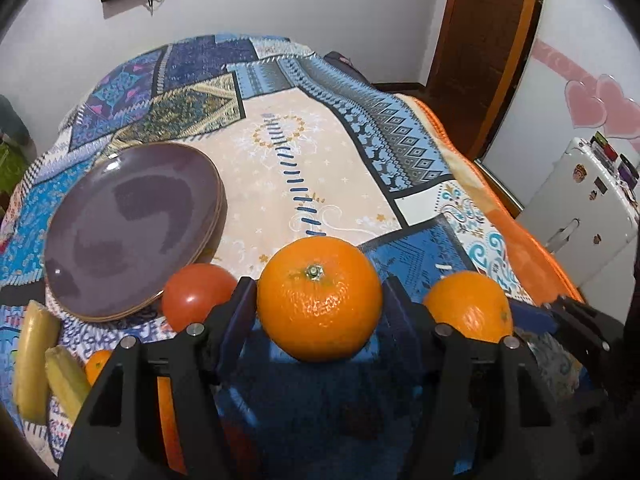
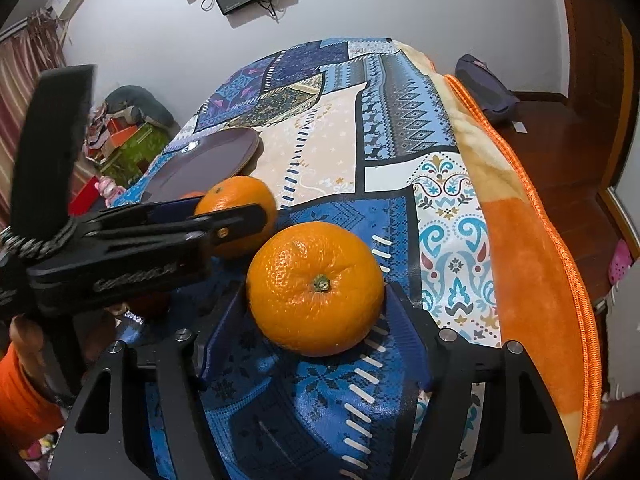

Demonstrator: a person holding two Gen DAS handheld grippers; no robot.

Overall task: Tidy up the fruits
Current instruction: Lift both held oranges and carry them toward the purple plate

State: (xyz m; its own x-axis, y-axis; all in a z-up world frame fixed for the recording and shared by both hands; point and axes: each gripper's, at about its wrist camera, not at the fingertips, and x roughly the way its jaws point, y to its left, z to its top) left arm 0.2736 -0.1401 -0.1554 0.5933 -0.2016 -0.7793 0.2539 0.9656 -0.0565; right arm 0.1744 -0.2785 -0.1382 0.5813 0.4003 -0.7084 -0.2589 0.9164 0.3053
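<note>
My left gripper (image 1: 320, 300) points steeply down, its two blue-padded fingers (image 1: 240, 312) set about half apart, one against each flank of an orange (image 1: 319, 299) pinched between them. My right gripper (image 2: 316, 304) is angled down much the same, its fingers (image 2: 224, 320) likewise closed against the sides of a second orange (image 2: 315, 288). In the right wrist view my left gripper's black body crosses in from the left, just beside and ahead of the right one.

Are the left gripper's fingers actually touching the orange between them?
Touching. In the left wrist view, the left gripper has both fingers pressed against the sides of the orange, no gap on either side.
</note>
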